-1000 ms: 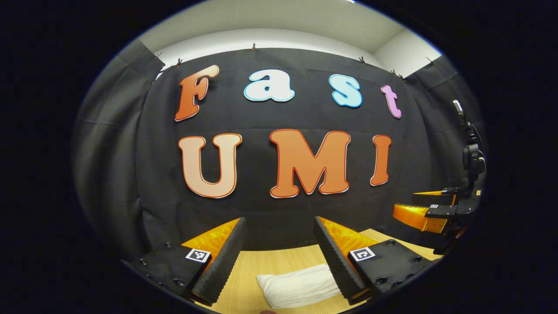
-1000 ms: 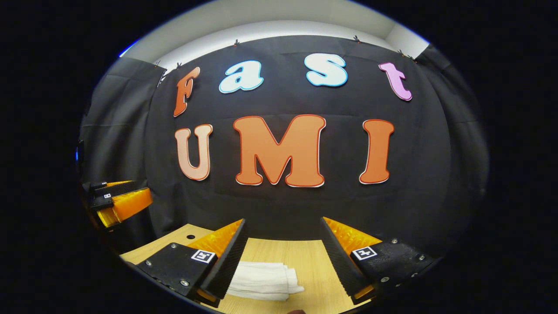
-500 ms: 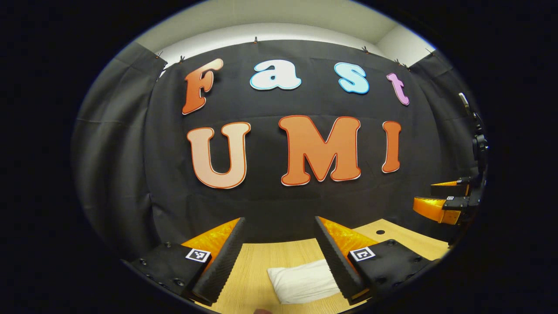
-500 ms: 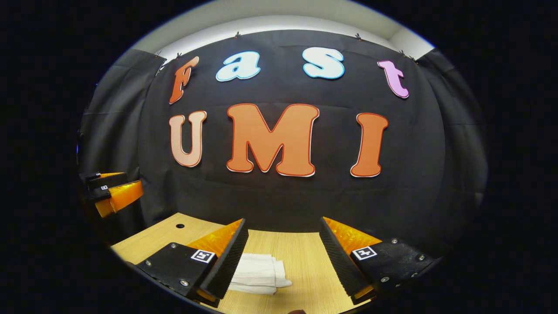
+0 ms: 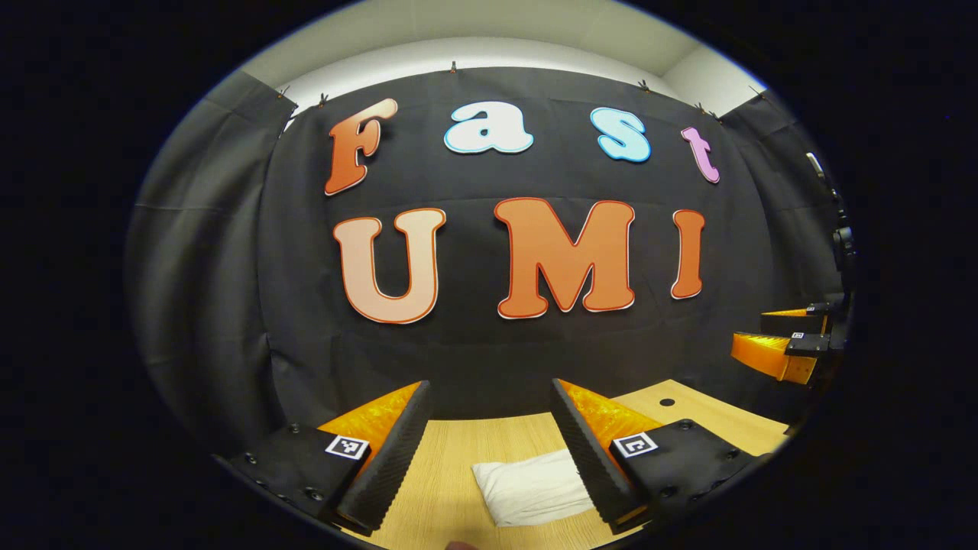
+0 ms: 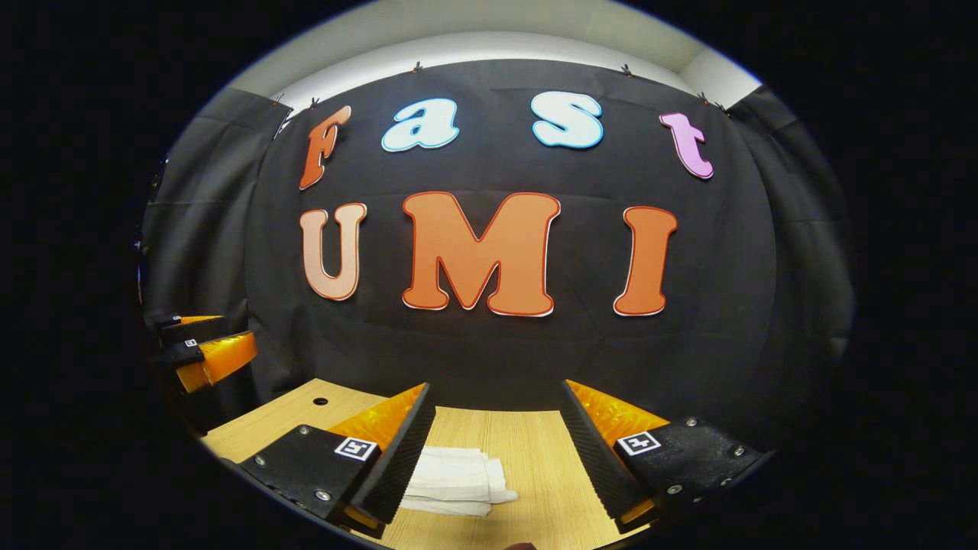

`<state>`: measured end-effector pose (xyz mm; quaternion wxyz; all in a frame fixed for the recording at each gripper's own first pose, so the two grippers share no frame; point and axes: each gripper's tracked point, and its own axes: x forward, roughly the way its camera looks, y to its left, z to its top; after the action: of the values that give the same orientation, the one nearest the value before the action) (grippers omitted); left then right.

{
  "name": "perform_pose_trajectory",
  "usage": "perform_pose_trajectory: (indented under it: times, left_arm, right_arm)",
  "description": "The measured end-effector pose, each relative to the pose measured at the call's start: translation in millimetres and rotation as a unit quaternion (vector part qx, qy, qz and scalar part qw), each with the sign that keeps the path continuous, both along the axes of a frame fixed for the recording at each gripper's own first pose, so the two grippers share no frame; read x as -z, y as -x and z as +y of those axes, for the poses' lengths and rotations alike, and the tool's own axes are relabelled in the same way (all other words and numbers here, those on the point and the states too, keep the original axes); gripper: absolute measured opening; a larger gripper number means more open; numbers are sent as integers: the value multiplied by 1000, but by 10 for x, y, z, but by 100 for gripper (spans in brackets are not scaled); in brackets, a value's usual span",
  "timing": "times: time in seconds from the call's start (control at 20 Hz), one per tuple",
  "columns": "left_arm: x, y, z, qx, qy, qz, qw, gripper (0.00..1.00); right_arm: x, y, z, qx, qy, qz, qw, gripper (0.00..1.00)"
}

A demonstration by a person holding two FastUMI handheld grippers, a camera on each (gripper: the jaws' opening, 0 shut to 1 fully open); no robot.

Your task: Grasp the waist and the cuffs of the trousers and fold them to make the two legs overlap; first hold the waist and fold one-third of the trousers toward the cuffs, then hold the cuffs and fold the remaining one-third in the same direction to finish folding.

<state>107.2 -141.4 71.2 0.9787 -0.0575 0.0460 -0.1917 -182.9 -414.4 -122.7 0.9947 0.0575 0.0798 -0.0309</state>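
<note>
White cloth, the folded trousers (image 5: pixel 535 486), lies as a compact bundle on the light wooden table (image 5: pixel 458 458), at about 5 o'clock in the left gripper view, partly tucked behind the inner face of that gripper's finger on the 4 o'clock side. The left gripper (image 5: pixel 489 447) hangs above the table with its jaws spread wide and nothing between them; the bundle lies below, not pinched. In the right gripper view the same folded trousers (image 6: pixel 458 481) sit at about 7 o'clock, stacked layers showing at the end toward 5 o'clock, with the other end hidden behind the finger on the 8 o'clock side. The right gripper (image 6: pixel 497 451) is likewise spread apart, holding nothing, above the bare table (image 6: pixel 535 458). Farther off, a small round hole (image 5: pixel 667 402) marks the tabletop toward 4 o'clock in the left gripper view, and beyond it, at 3 o'clock, the other gripper shows at the edge. In the right gripper view the hole (image 6: pixel 320 400) lies toward 8 o'clock, with the other gripper at 9 o'clock. Behind everything hangs the black cloth wall (image 6: pixel 489 359).
</note>
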Motion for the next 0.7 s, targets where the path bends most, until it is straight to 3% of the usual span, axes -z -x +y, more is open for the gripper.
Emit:
perform_pose_trajectory:
  times: [0.7]
  left_arm:
    - [6,57,23,-37,0,1,999,100]
  right_arm:
    - [40,32,-16,-11,-6,-6,1000,98]
